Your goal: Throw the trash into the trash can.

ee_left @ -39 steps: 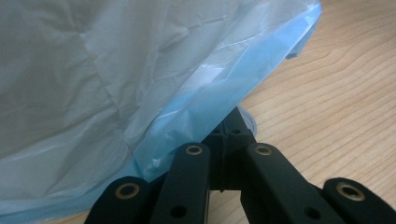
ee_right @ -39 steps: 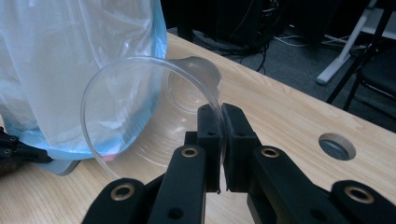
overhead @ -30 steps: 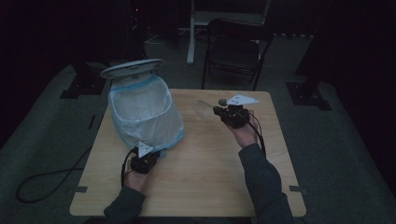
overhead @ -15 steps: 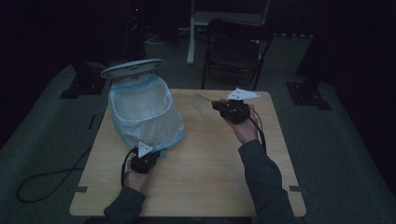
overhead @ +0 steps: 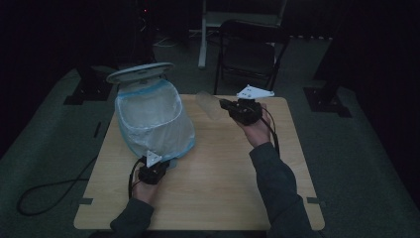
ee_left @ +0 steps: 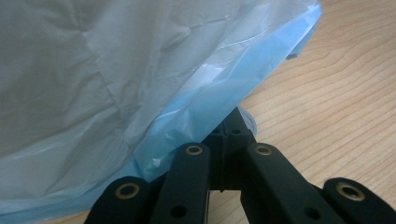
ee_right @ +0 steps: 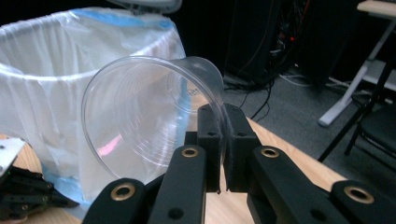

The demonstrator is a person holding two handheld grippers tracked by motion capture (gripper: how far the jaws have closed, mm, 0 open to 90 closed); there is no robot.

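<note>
A clear cup (ee_right: 154, 116) is pinched by its rim in the right gripper (overhead: 229, 106), at upper centre of the high view. Compared with a second ago, it has been lifted off the table (overhead: 218, 188) and carried toward the lined bin (overhead: 153, 119) at left. The bag's (ee_left: 140, 93) blue edge is clamped in the left gripper (overhead: 159, 161). Dropping the cup in is judged to be next.

The bin (overhead: 153, 121) stands on the left part of the table (overhead: 218, 188), with its lid (overhead: 140, 73) up behind it. The left gripper (overhead: 157, 166) sits at the bin's near edge. The right gripper (overhead: 225, 106) is to the right of the bin, above the table, with a cup (overhead: 208, 104) between it and the bin. A chair (overhead: 250, 54) stands behind the table.
</note>
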